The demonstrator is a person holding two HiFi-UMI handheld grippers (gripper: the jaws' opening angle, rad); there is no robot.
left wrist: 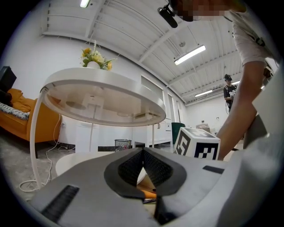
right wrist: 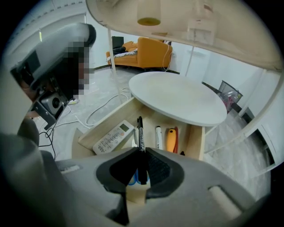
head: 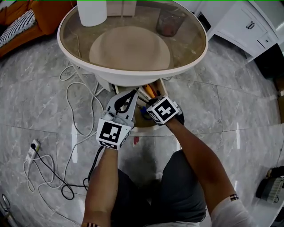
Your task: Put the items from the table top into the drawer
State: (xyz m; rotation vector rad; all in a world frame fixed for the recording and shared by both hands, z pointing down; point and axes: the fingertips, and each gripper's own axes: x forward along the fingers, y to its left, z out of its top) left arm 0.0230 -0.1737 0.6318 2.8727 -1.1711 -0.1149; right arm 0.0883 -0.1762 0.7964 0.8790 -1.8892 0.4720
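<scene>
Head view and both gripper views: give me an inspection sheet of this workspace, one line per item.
Surface: round glass-topped table; a white cylinder stands on it.
Job's things: open drawer holds a remote, a white marker and an orange item; a black marker is above it.
Clutter: mesh bin on the floor.
Grippers: right gripper shut on the black marker; left gripper shut, empty.
Cables: loose cords and a power strip on the floor.
Surroundings: orange sofa, white cabinets, marble-look floor.
</scene>
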